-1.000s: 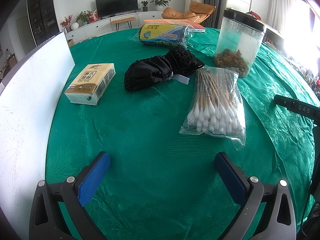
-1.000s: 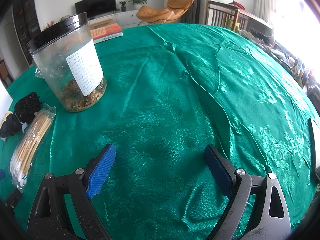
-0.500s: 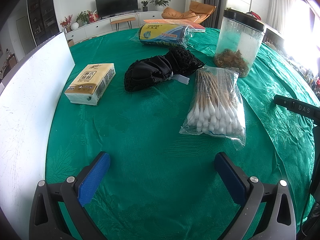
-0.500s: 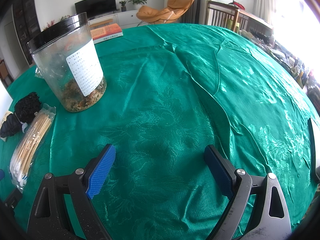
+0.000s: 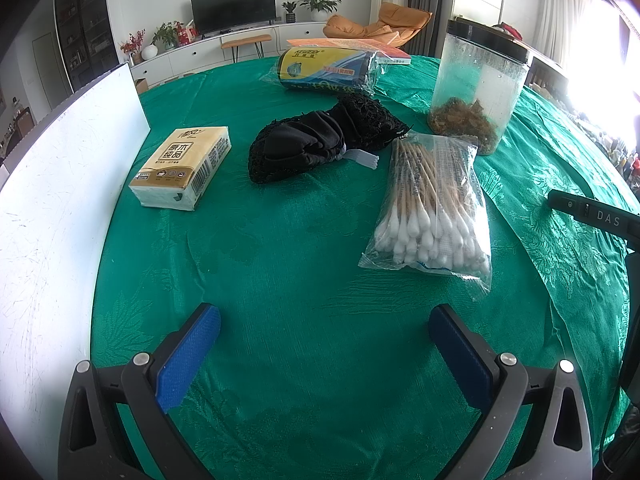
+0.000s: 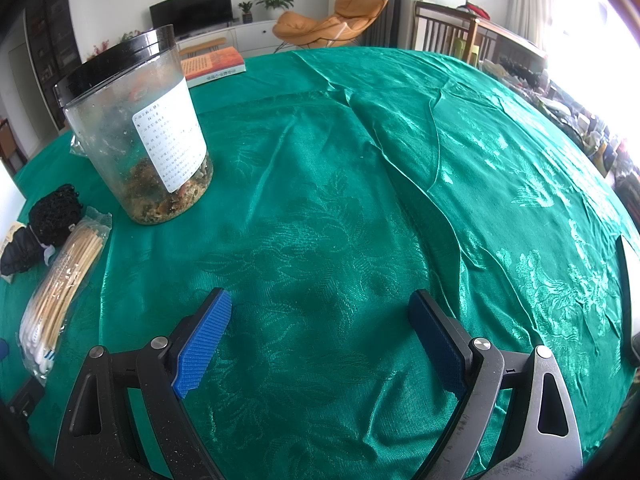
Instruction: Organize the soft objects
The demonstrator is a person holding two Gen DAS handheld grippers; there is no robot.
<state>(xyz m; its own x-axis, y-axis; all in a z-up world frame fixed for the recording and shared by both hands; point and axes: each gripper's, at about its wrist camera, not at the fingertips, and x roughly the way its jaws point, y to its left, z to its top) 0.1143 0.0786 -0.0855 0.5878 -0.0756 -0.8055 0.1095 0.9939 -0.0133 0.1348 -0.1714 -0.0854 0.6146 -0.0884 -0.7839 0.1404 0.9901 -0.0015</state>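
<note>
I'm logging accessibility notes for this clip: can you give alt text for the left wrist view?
The open left gripper hovers over a green tablecloth, holding nothing. Ahead lie a tissue pack, a black mesh bundle, a bag of cotton swabs, a clear jar and a blue-yellow wrapped roll. A white board stands at left.

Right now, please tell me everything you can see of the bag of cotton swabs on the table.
The bag of cotton swabs is a clear, crinkled plastic packet lying flat on the green tablecloth. Inside, many wooden-stick swabs lie roughly parallel, their white cotton tips bunched at the near end. Its far end lies close to the plastic jar and the black mesh bundle; whether they touch is unclear. Neither tongs touch it.
</note>
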